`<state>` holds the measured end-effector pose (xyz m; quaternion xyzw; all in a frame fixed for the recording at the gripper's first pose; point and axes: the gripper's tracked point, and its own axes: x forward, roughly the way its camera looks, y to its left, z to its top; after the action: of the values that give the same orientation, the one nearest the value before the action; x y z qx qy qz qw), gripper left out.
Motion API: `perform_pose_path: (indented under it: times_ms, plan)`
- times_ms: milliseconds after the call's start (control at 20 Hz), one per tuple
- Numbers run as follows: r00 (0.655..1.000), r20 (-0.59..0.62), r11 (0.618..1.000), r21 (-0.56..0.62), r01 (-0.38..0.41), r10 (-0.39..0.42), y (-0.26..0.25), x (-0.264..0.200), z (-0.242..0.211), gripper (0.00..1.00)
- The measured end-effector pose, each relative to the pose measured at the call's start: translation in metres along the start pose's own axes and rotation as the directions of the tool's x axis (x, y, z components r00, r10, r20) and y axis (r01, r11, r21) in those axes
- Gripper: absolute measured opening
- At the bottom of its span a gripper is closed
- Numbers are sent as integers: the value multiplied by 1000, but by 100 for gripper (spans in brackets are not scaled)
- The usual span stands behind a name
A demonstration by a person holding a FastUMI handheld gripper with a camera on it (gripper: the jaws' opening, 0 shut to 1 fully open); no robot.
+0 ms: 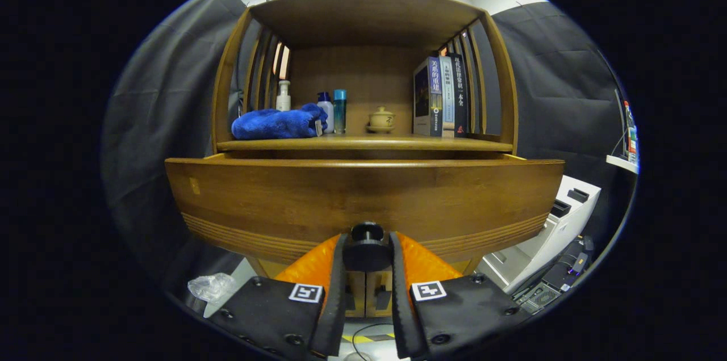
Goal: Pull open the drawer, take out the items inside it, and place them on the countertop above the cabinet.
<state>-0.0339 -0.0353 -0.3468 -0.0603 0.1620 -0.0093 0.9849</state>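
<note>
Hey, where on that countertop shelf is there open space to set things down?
Bare wood lies between the lidded cup and the bottles, and along the countertop front edge. The blue towel side is crowded; books fill the other. The gripper is shut on the drawer knob.

Three books (442, 97) stand at the right end of the countertop (363, 145), their spines printed with Chinese characters too small to read surely.
</note>
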Motion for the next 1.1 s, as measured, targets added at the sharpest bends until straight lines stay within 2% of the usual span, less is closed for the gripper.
perform_pose_path:
  times_ms: [450,1100]
  plan:
    - [999,-34,1000,16,11,-11,1,-43,-10,44]
    - [1000,-22,999,44,13,-12,2,-90,-25,44]
